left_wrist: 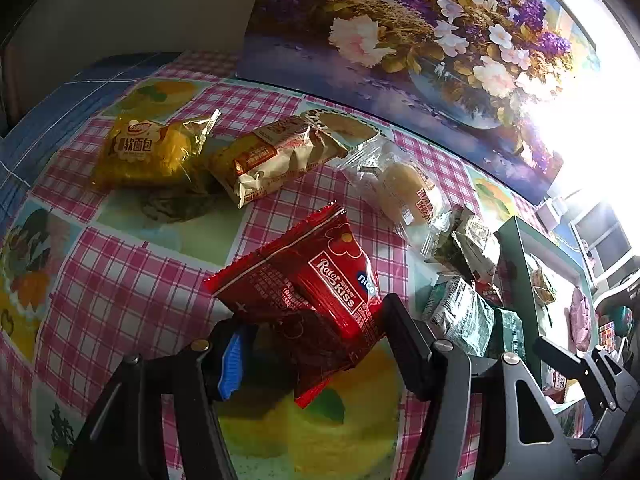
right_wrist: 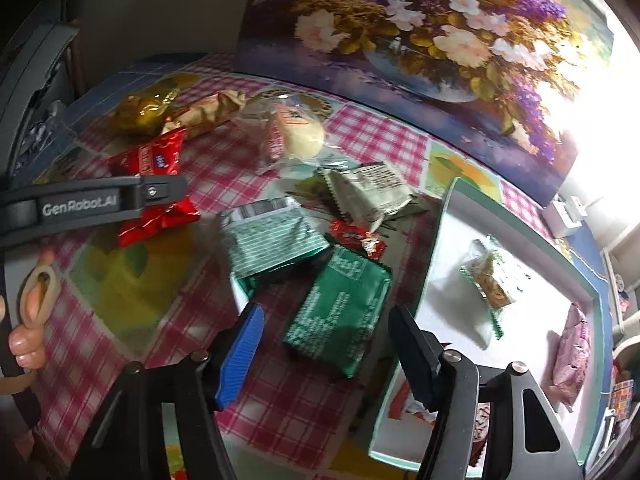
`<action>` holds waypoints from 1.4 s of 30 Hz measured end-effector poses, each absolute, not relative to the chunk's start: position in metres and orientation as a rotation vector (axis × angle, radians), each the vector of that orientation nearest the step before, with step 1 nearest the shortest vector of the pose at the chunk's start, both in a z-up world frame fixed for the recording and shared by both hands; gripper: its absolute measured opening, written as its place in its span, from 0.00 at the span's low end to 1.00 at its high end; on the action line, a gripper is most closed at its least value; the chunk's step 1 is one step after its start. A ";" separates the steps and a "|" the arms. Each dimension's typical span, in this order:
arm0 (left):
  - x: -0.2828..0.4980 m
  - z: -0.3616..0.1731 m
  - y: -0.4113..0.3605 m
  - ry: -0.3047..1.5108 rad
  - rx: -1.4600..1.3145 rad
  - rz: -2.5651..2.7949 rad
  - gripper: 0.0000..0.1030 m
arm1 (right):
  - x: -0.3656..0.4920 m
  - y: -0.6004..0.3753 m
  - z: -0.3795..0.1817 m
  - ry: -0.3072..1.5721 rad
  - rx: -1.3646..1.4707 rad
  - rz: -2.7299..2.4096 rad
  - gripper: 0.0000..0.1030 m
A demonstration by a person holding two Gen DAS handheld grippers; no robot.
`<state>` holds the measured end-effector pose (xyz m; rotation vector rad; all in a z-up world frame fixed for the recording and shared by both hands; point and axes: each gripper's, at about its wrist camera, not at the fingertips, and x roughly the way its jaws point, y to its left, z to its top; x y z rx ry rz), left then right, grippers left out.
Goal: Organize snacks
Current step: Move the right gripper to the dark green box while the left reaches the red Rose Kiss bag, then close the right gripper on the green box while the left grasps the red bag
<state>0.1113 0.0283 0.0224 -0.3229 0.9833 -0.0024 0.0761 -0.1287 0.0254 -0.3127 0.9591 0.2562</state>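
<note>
My left gripper (left_wrist: 316,344) is shut on a red "Rater Kiss" snack packet (left_wrist: 320,280) and holds it tilted above the checked tablecloth. The same red packet (right_wrist: 156,184) shows in the right wrist view behind the left gripper's black arm (right_wrist: 92,204). My right gripper (right_wrist: 328,344) stands open over a dark green packet (right_wrist: 340,312) that lies flat on the cloth between its fingers; the pads do not touch it. A white tray with a green rim (right_wrist: 440,240) sits right of it, holding a clear green-edged snack (right_wrist: 492,280) and a pink packet (right_wrist: 572,360).
Loose on the cloth lie a yellow bread packet (left_wrist: 144,152), a beige packet (left_wrist: 272,156), a clear bun packet (left_wrist: 404,188), a green striped packet (right_wrist: 272,240), a pale packet (right_wrist: 372,196) and a small red candy (right_wrist: 356,236). A flower painting (right_wrist: 400,40) stands behind. A person's hand (right_wrist: 32,320) is at left.
</note>
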 end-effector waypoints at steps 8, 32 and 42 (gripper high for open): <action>0.112 0.021 0.022 0.992 -0.306 -0.008 0.62 | 0.085 -0.131 0.015 1.000 -0.280 0.240 0.57; 0.113 0.023 0.019 0.988 -0.281 -0.012 0.62 | 0.092 -0.140 0.012 0.986 -0.192 0.253 0.44; 0.109 0.031 0.017 0.969 -0.267 -0.016 0.62 | 0.084 -0.156 0.025 0.954 -0.117 0.263 0.41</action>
